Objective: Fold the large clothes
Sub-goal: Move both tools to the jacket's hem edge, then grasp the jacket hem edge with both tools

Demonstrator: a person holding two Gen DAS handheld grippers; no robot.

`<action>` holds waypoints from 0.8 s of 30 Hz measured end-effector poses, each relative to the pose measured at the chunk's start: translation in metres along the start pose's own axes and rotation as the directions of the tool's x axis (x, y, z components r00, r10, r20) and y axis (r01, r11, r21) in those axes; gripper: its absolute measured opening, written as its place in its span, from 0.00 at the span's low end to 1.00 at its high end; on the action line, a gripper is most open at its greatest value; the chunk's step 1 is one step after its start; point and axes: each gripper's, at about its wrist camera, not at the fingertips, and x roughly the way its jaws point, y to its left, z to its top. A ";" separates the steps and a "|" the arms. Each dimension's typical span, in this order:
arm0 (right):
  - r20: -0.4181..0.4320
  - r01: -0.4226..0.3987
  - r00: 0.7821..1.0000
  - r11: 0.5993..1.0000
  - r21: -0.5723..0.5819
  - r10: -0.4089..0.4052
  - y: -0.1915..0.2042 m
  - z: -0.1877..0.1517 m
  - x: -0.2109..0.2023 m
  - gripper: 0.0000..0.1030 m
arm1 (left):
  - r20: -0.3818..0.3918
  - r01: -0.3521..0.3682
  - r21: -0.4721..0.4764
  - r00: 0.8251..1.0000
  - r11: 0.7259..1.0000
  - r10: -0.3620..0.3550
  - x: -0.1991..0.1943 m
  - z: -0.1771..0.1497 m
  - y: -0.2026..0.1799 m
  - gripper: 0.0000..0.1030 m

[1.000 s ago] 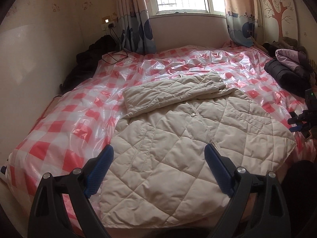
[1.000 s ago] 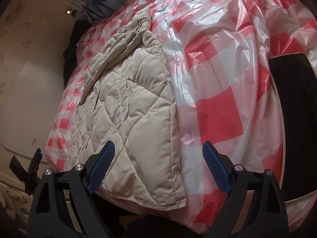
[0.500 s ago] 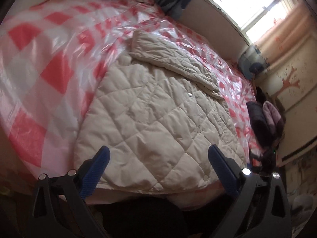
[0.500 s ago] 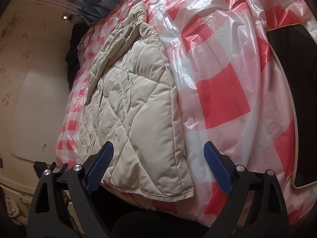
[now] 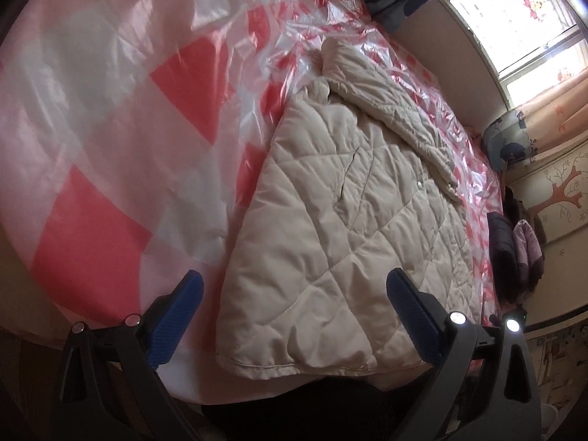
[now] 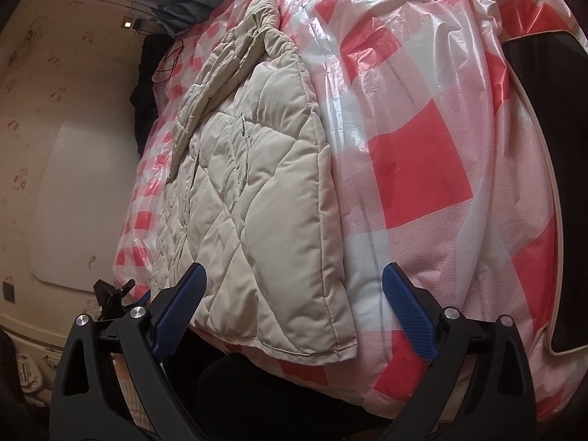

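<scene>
- The bed cover, a shiny plastic sheet with red and white checks (image 5: 110,169), fills most of both views; it is wrinkled and reflects the light.
- The beige quilted padded coat (image 5: 349,228) lies flat on this sheet. In the left wrist view it is in the centre and lower right; in the right wrist view (image 6: 257,191) it is in the centre and left, with its hem corner at the near edge of the bed.
- One quilted sleeve (image 5: 389,110) is folded across the upper part of the coat.
- Only the left wrist view shows the bright window (image 5: 522,18) at upper right, the tree drawing on the wall (image 5: 566,191) and a pile of dark and purple clothes (image 5: 514,253) at the right.
- Only the right wrist view shows a dark flat panel with a pale rim (image 6: 551,183) at the right edge and black cables (image 6: 169,62) at upper left.
- The left gripper (image 5: 292,318) has its blue jaws spread wide above the coat hem, and grasps nothing.
- The right gripper (image 6: 294,310) is also spread wide over the hem corner, with nothing between the pads.
- I can read no writing or label.
</scene>
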 end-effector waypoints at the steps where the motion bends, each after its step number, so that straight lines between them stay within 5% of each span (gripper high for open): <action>1: -0.002 -0.002 1.000 1.000 -0.002 0.002 0.001 0.000 0.000 0.92 | -0.017 -0.003 0.003 1.000 1.000 0.003 0.006 -0.002 0.000 0.93; 5: -0.017 -0.010 1.000 1.000 -0.008 0.010 0.002 0.001 0.002 0.93 | -0.062 0.087 -0.009 0.994 0.996 -0.088 0.016 -0.011 -0.002 0.93; 9: -0.061 -0.078 0.995 0.997 -0.020 0.077 0.005 -0.002 0.005 0.93 | -0.047 0.246 -0.064 0.967 0.967 -0.249 0.008 -0.019 0.001 0.93; 14: -0.133 -0.045 0.991 0.994 -0.095 0.032 0.017 -0.011 0.016 0.93 | -0.110 0.194 -0.101 0.973 0.976 -0.205 0.020 -0.021 0.013 0.93; 17: -0.126 -0.072 0.990 0.993 -0.096 0.060 0.019 -0.012 0.016 0.93 | -0.119 0.221 -0.150 0.963 0.964 -0.240 0.026 -0.026 0.017 0.93; 20: -0.108 -0.123 0.988 0.987 -0.106 0.112 0.021 -0.014 0.015 0.73 | -0.067 0.279 -0.158 0.954 0.947 -0.292 0.019 -0.028 0.013 0.93; 24: -0.116 -0.076 0.991 0.988 -0.132 0.061 0.024 -0.017 0.023 0.37 | -0.079 0.236 -0.135 0.965 0.962 -0.248 0.024 -0.025 0.011 0.83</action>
